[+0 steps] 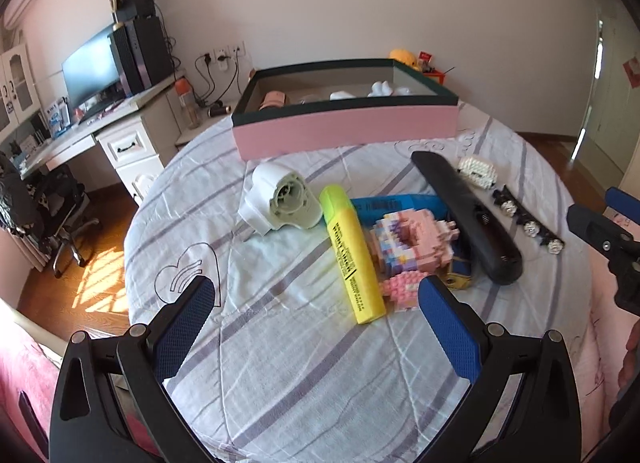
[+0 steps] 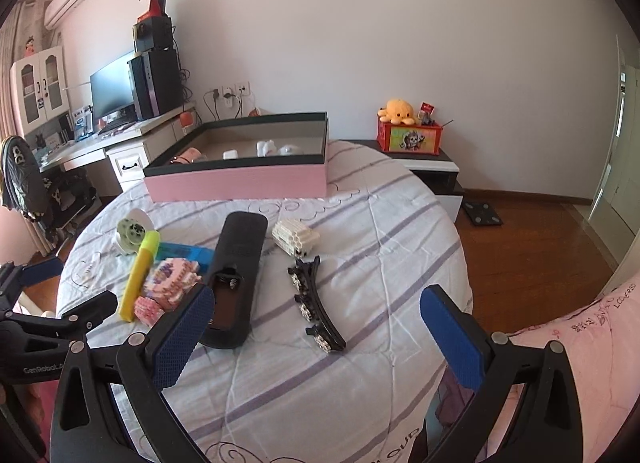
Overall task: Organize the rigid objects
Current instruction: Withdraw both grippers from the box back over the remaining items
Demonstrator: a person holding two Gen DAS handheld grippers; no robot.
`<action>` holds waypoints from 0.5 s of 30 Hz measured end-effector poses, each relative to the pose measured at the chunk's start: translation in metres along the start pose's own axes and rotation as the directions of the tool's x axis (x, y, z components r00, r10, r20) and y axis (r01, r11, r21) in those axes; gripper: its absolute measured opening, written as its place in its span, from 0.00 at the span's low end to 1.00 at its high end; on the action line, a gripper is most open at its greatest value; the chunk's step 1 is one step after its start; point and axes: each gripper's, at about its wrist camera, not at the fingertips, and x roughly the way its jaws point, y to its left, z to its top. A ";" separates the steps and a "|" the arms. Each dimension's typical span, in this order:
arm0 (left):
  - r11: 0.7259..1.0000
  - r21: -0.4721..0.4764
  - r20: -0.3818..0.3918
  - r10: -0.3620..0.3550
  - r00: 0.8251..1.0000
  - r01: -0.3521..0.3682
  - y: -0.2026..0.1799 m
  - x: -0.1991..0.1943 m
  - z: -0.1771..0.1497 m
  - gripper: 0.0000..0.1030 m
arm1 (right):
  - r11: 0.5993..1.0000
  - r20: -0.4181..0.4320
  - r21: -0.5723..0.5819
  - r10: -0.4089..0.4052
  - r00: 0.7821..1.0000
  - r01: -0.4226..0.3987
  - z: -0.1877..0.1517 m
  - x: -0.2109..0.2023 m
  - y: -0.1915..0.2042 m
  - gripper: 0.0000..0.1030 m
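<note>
On the striped sheet lie a yellow highlighter (image 1: 353,257), a pink brick model (image 1: 412,247), a blue flat item (image 1: 394,205), a white plastic part (image 1: 280,199), a black remote (image 1: 466,215) with its battery bay open, a white brick piece (image 1: 478,171) and a black jewelled hair clip (image 1: 528,223). My left gripper (image 1: 316,295) is open and empty, just short of the highlighter. My right gripper (image 2: 316,303) is open and empty, with the hair clip (image 2: 316,303) between its fingers and the remote (image 2: 236,279) by the left finger.
A pink box with dark rim (image 1: 344,129) stands at the back and holds several small items; it also shows in the right wrist view (image 2: 240,179). A desk with a monitor (image 1: 92,71) is at left. A low cabinet with a red box (image 2: 410,135) is at right.
</note>
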 end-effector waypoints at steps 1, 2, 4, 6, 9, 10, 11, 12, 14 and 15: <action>1.000 -0.002 -0.008 0.005 1.000 -0.005 0.001 0.004 -0.001 1.00 | 1.000 -0.005 0.001 0.000 1.000 0.000 -0.002 0.003 -0.001 1.00; 1.000 -0.002 -0.015 0.012 1.000 -0.012 0.003 0.008 -0.002 1.00 | 1.000 -0.011 0.001 0.001 1.000 -0.001 -0.003 0.006 -0.002 1.00; 1.000 -0.008 -0.036 0.030 0.999 -0.030 0.007 0.017 -0.003 1.00 | 1.000 -0.023 0.002 0.008 1.000 -0.008 -0.004 0.012 -0.002 1.00; 1.000 -0.019 -0.048 0.016 0.999 -0.016 0.010 0.023 -0.004 1.00 | 1.000 -0.030 0.001 0.013 0.999 -0.013 -0.005 0.018 -0.001 1.00; 1.000 -0.015 -0.045 0.000 0.999 -0.001 0.008 0.029 -0.003 1.00 | 1.000 -0.043 0.001 0.021 0.999 -0.021 -0.006 0.024 0.000 1.00; 1.000 -0.003 -0.050 0.007 0.999 -0.007 0.006 0.032 -0.003 1.00 | 1.000 -0.047 -0.001 0.021 0.999 -0.021 -0.007 0.026 0.001 1.00; 1.000 0.004 -0.054 0.007 0.999 -0.006 0.006 0.035 -0.003 1.00 | 1.000 -0.051 -0.003 0.022 0.998 -0.022 -0.007 0.028 0.002 1.00; 1.000 0.008 -0.059 0.007 0.998 -0.006 0.005 0.038 -0.002 0.97 | 1.000 -0.056 -0.007 0.027 0.998 -0.027 -0.007 0.029 0.003 1.00; 1.000 0.005 -0.076 0.004 0.997 -0.004 0.009 0.045 -0.003 0.81 | 1.000 -0.060 -0.012 0.028 0.998 -0.029 -0.008 0.032 0.004 1.00; 1.000 -0.006 -0.078 -0.022 0.997 0.022 0.013 0.048 -0.004 0.74 | 0.999 -0.061 -0.014 0.028 0.998 -0.029 -0.008 0.032 0.005 1.00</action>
